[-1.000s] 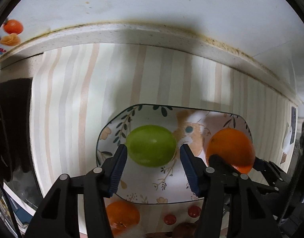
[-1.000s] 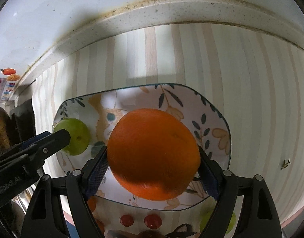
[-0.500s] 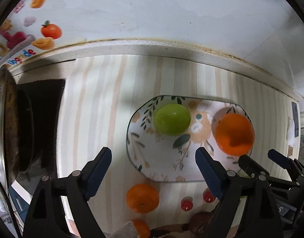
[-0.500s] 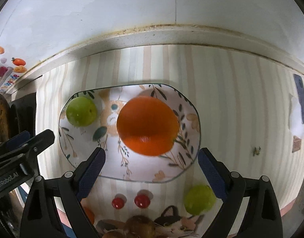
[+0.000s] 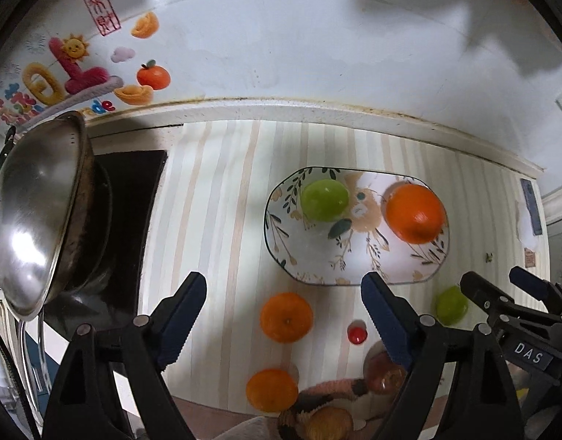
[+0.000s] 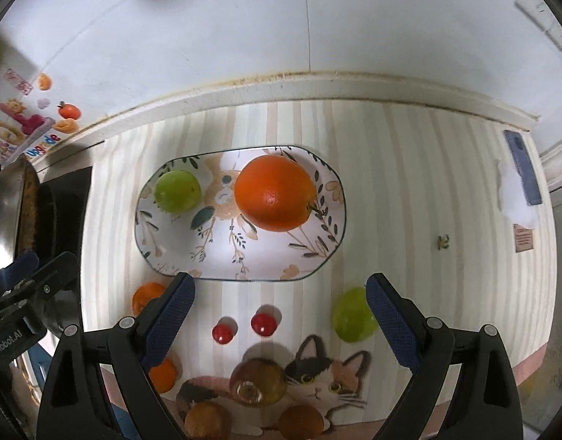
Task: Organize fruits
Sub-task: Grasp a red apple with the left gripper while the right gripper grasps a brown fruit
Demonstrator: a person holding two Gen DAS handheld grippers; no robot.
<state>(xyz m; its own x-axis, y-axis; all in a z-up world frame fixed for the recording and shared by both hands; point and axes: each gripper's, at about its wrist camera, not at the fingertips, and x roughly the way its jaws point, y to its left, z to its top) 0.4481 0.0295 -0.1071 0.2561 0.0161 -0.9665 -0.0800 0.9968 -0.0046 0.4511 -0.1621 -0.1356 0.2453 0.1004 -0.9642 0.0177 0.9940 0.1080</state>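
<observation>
Fruit-wise, big round orange (image 6: 275, 193) and smooth green apple (image 6: 177, 191) sit apart on the floral oval ceramic plate (image 6: 240, 256). Left gripper (image 5: 283, 315) and right gripper (image 6: 279, 310) hang above, jaws just spread wide, gripping nothing.

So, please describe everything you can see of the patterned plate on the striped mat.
The plate is a wide, shallow dish with cut corners and a thin dark rim, glossy like glazed ceramic. Its white surface carries painted leaves, flowers and a pale orange animal figure. It lies flat on the striped mat, near the wall. A green fruit sits on its left part and a large orange on its right, apart from each other. Neither gripper touches it.
</observation>
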